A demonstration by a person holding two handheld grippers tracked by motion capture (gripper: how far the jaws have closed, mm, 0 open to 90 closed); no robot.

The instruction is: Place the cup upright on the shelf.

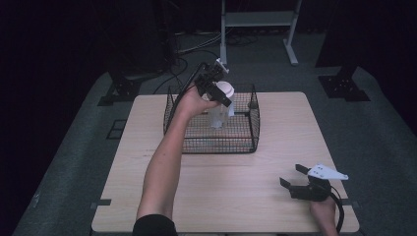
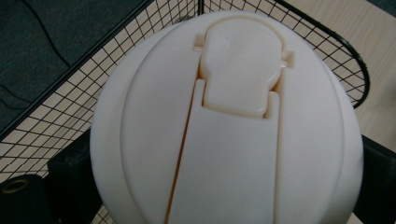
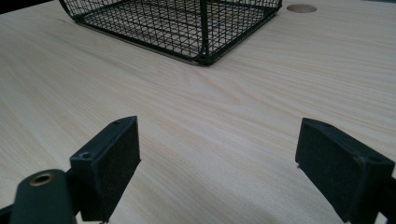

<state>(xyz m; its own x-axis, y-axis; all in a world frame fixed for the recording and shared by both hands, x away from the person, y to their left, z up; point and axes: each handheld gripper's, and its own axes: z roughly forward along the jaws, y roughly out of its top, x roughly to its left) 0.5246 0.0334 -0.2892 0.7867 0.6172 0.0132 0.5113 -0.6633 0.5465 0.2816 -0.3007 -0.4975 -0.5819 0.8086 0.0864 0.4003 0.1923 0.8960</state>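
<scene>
A clear bottle (image 1: 218,117) with a white flip-top lid (image 1: 225,88) hangs tilted over the black wire basket (image 1: 216,149). My left gripper (image 1: 222,94) is shut on it just below the lid, above the basket's back part. In the left gripper view the lid (image 2: 229,126) is very close, with black fingers (image 2: 70,179) at both sides of it. My right gripper (image 1: 290,174) rests near the table's front right corner. It is open, and its jaws (image 3: 219,163) have bare wood between them.
The basket (image 3: 187,28) stands at the back middle of the light wooden table (image 1: 236,191). Grey floor, cables and a white metal stand (image 1: 258,19) lie beyond the table's far edge.
</scene>
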